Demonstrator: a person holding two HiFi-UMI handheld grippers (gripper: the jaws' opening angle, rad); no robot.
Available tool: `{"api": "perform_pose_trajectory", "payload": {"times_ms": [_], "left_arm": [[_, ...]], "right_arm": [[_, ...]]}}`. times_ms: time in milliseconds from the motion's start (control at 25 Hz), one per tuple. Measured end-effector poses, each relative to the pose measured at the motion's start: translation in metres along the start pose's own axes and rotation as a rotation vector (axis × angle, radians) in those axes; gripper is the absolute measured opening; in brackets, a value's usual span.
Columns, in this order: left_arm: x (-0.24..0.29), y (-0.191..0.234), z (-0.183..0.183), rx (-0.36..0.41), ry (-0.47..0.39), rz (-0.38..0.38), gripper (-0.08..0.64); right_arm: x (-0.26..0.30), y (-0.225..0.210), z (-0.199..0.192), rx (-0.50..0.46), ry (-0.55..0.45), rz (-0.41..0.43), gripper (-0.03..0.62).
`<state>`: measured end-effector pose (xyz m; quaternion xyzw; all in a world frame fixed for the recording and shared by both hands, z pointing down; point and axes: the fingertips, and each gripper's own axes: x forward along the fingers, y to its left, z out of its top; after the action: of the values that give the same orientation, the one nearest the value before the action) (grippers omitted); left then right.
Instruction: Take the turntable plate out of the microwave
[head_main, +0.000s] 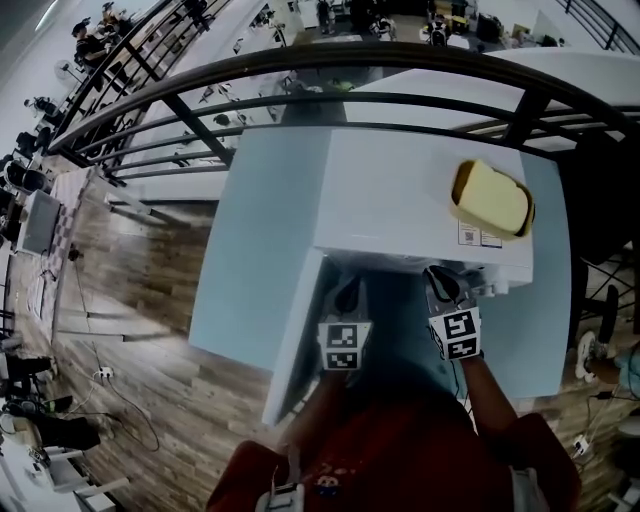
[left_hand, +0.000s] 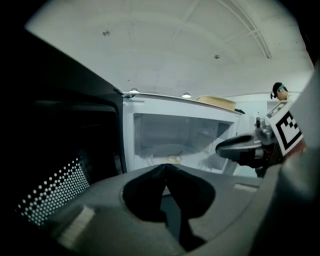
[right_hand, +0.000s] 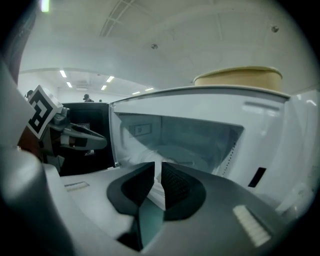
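Observation:
The white microwave (head_main: 420, 190) stands on a pale blue table with its door (head_main: 300, 330) swung open to the left. In the left gripper view the clear turntable plate (left_hand: 162, 150) lies flat on the cavity floor; it shows too in the right gripper view (right_hand: 175, 150). Both grippers hover side by side just in front of the opening, outside the cavity. My left gripper (head_main: 348, 295) (left_hand: 166, 167) is shut with nothing in it. My right gripper (head_main: 440, 283) (right_hand: 156, 172) shows a narrow slit between its pads, and nothing sits in it.
A tan bowl-like container (head_main: 490, 198) rests on the microwave's top right. The dark door with its dotted mesh (left_hand: 55, 195) stands close on the left. The pale blue table (head_main: 250, 250) ends near a black railing (head_main: 200, 120); wooden floor lies to the left.

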<state>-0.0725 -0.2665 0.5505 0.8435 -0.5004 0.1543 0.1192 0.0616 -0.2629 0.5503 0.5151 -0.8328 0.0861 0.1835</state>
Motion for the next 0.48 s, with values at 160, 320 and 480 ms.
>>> {"api": "perform_pose_trajectory", "payload": {"times_ms": [160, 320, 480], "left_arm": [[0.000, 0.002, -0.006, -0.006, 0.003, 0.001, -0.002], [-0.003, 0.007, -0.014, -0.028, 0.010, 0.009, -0.002], [-0.007, 0.018, -0.020, -0.044, 0.019, 0.031, -0.002]], "right_arm": [[0.016, 0.015, -0.015, -0.056, 0.071, 0.061, 0.089], [0.034, 0.027, -0.026, -0.148, 0.123, 0.098, 0.148], [0.054, 0.038, -0.036, -0.267, 0.170, 0.123, 0.242]]}}
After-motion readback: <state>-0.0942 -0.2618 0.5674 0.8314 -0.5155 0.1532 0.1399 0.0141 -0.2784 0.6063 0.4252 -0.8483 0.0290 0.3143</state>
